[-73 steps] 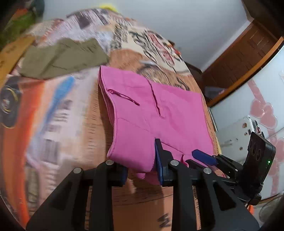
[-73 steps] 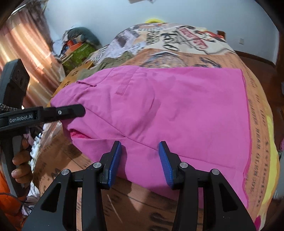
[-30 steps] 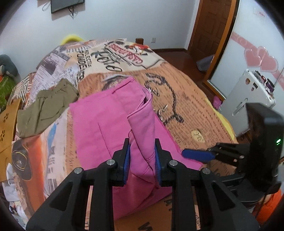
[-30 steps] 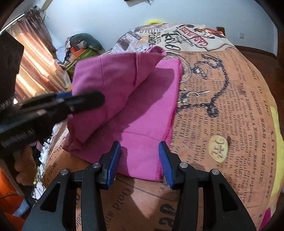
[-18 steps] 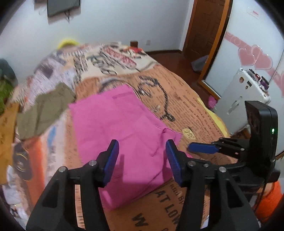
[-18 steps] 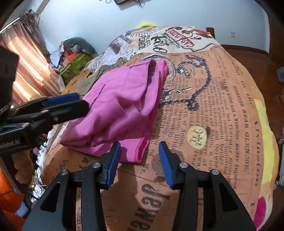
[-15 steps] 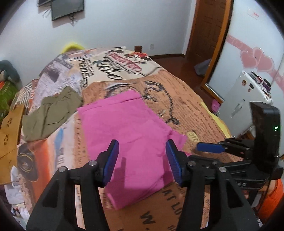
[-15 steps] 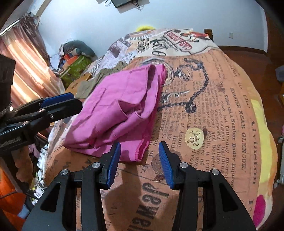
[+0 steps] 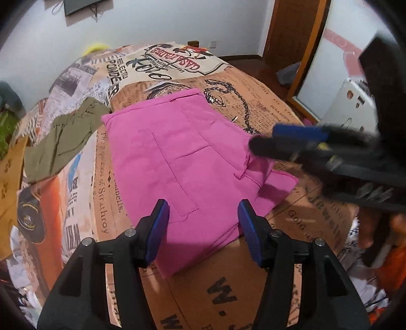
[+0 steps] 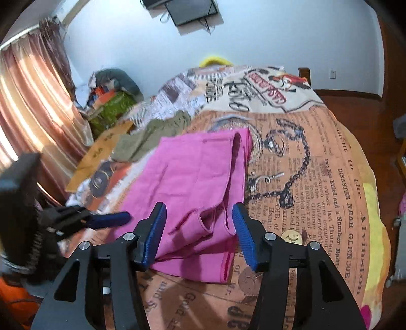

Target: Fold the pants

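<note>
Pink pants, folded over on themselves, flat on a newspaper-print bedspread near its close edge. Olive-green garment crumpled just beyond the pants' far left corner, a tan cardboard piece next to it. Left gripper poised over the near edge of the pants, blue pads apart, cloth below them but not pinched. Right gripper likewise over the loose hem end, jaws opening, nothing clamped between them. Readable on the bedspread: "DISASTER NEAR GLENCOE", "Two Men Killed and a Number"; also "CASA TRADERS" in a red banner. Only from the right wrist: pink-brown curtain, pile of bags, wall screen. Only from the left wrist: wooden door, white appliance.
</note>
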Tool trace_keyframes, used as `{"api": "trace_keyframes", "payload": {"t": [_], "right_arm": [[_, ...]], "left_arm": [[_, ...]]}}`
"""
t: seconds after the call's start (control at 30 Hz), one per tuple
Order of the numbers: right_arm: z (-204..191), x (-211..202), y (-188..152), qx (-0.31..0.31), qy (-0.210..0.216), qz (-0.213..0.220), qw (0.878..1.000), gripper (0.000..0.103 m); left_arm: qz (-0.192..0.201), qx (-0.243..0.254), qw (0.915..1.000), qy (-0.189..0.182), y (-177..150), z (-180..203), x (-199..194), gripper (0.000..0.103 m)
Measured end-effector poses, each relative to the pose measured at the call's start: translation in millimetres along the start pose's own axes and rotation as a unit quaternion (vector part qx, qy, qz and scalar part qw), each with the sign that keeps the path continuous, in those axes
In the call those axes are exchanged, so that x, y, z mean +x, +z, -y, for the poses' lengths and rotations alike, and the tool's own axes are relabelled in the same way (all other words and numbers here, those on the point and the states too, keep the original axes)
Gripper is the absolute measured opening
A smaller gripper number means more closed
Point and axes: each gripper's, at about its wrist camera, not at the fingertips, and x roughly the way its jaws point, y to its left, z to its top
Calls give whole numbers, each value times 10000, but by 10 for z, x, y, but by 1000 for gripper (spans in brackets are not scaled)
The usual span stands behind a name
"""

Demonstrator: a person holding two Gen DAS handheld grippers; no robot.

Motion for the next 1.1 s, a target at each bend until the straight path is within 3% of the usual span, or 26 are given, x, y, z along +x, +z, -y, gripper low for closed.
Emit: {"api": "trace_keyframes", "payload": {"t": [0.17,0.3,0.4,0.53,0.7,0.8,0.93,1.1], "right_arm": [[108,149,-246,-18,-181,-447,9988,50],[207,-2,-343,188,-138,-521,9984,50],[151,-122,-383,191,-48,-477,9987,50],[12,-59,-402,1,109,-514,9986,50],[-26,173,-417,-382,36,-667,9970,52],[43,192,-376,-454,25,-717,9964,51],[250,234,-306,-472,-211,-763,9957,51],[672,340,-180,-199,-966,-800,9919,51]], "left_arm": [[136,-388,9991,136,56,-324,-130,57],[121,-539,9974,465,92,-587,-126,57],[-4,-692,9964,497,39,-759,-61,57],[-167,-700,9962,486,-107,-762,41,57],[-11,-517,9955,797,-180,-664,43,63],[-18,-536,9964,651,-178,-633,60,63],[-55,-498,9981,365,-109,-499,117,67],[97,-446,9984,322,50,-381,116,71]]}}
